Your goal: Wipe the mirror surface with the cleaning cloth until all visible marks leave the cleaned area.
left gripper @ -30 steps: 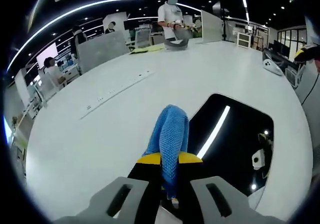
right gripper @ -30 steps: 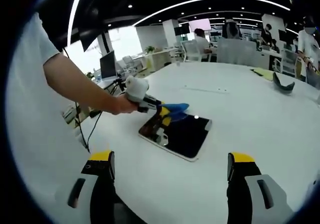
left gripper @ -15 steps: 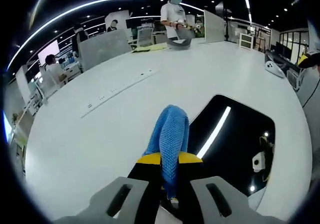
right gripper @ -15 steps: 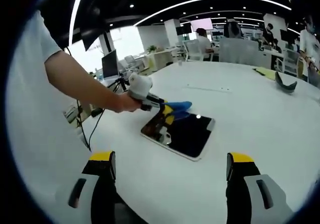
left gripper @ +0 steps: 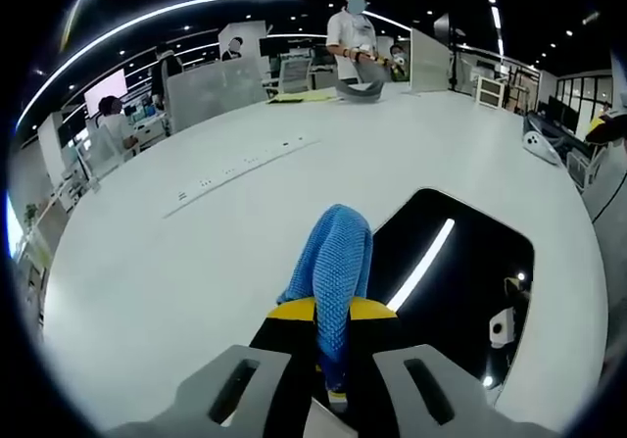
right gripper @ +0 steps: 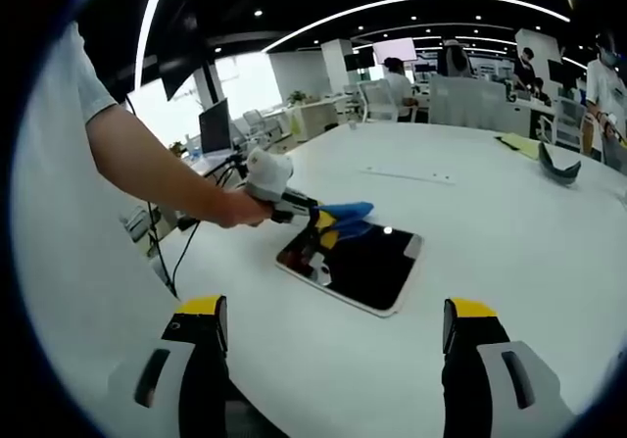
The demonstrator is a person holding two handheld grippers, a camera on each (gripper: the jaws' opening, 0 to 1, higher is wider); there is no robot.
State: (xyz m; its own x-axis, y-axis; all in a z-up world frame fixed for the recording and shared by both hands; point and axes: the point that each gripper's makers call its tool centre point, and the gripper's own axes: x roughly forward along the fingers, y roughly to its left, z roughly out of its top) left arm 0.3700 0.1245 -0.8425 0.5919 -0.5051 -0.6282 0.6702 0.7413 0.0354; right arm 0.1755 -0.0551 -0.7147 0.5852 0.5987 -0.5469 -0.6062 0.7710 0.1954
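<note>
A blue knitted cleaning cloth (left gripper: 333, 267) sticks forward from my left gripper (left gripper: 331, 311), whose jaws are shut on it. The cloth's tip hangs at the near-left edge of a flat rectangular mirror (left gripper: 460, 281) that lies on the white table and reflects ceiling lights. In the right gripper view the mirror (right gripper: 367, 265) lies at mid-table, with the left gripper (right gripper: 323, 222) and the cloth (right gripper: 345, 213) over its far-left corner, held by a person's hand. My right gripper (right gripper: 333, 345) hangs open well short of the mirror, nothing between its jaws.
The large white table (left gripper: 176, 262) carries an inset power strip (left gripper: 245, 164). A grey object (right gripper: 555, 164) lies at the far right of the table. A person (left gripper: 355, 41) stands at the far edge; others sit at desks behind. Cables (right gripper: 176, 237) hang off the left edge.
The left gripper's view has shifted slightly, so the mirror sits a little lower and nearer. The cloth stays gripped at the mirror's corner. The right gripper has barely moved.
</note>
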